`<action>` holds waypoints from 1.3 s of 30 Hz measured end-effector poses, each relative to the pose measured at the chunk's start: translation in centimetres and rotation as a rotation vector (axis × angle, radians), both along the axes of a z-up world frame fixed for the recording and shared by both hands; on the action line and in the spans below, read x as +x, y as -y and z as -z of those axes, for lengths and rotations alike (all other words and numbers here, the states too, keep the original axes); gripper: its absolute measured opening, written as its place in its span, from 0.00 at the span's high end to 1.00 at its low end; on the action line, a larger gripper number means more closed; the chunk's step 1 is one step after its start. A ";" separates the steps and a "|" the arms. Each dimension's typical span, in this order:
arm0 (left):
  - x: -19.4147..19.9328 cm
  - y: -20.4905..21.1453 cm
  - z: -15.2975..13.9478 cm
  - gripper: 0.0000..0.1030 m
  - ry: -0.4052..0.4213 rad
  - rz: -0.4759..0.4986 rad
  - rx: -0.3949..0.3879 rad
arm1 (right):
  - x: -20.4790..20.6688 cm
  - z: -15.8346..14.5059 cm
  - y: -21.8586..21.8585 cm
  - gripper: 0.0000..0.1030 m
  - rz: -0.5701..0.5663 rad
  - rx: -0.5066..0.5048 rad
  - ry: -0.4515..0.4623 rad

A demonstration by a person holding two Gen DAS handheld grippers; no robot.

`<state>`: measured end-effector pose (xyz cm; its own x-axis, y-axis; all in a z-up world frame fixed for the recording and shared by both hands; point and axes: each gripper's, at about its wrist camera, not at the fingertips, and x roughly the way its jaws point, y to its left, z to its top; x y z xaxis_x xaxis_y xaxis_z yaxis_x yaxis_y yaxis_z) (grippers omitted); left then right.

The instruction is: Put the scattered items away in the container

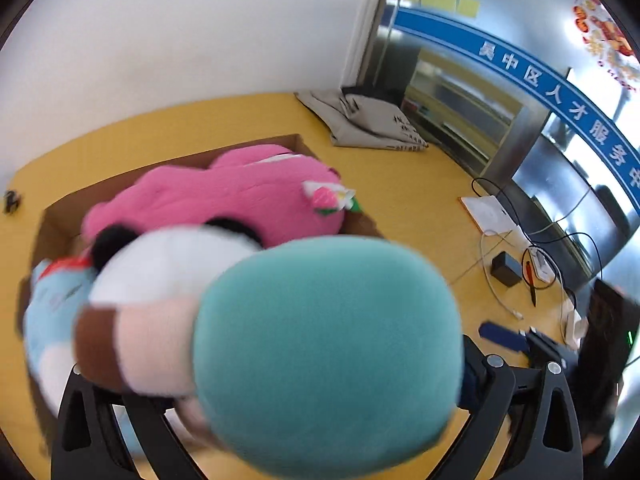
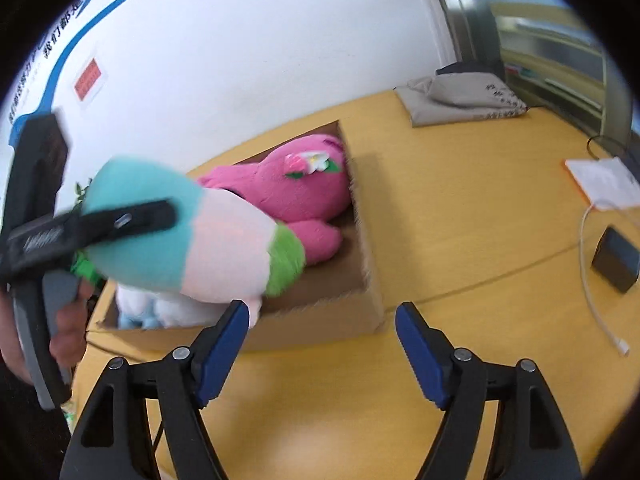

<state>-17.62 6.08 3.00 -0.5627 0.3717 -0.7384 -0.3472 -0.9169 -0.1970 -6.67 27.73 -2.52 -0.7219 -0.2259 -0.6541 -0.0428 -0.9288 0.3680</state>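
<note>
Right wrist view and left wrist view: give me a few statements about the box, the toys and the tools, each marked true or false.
1. The pink plush lies inside the cardboard box. True.
2. The right tool grips the pink plush. False: its jaws stand open over the table with nothing between them.
3. The grey bag is packed in the box. False: it lies on the table beyond the box, near the wall.
4. A teal-and-pink plush sits between the fingers of the left tool, at the near end of the box. True.
5. A small black block rests on the table to the right of the box. True.
</note>
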 end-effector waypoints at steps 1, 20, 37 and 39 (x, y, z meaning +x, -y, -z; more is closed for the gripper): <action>1.7 1.4 0.2 0.00 -0.002 -0.024 0.011 | 0.3 0.1 0.5 0.25 -0.031 0.008 -0.004; 5.1 5.7 3.8 0.01 0.002 0.010 0.069 | 2.9 2.5 4.7 0.22 -0.229 -0.076 0.026; 7.0 1.7 5.8 0.19 0.032 0.308 0.183 | 2.2 -1.8 7.3 0.42 -0.300 -0.123 -0.209; 6.1 -0.5 3.2 0.19 -0.008 0.333 0.161 | 1.3 -4.7 5.7 0.42 -0.299 -0.103 -0.241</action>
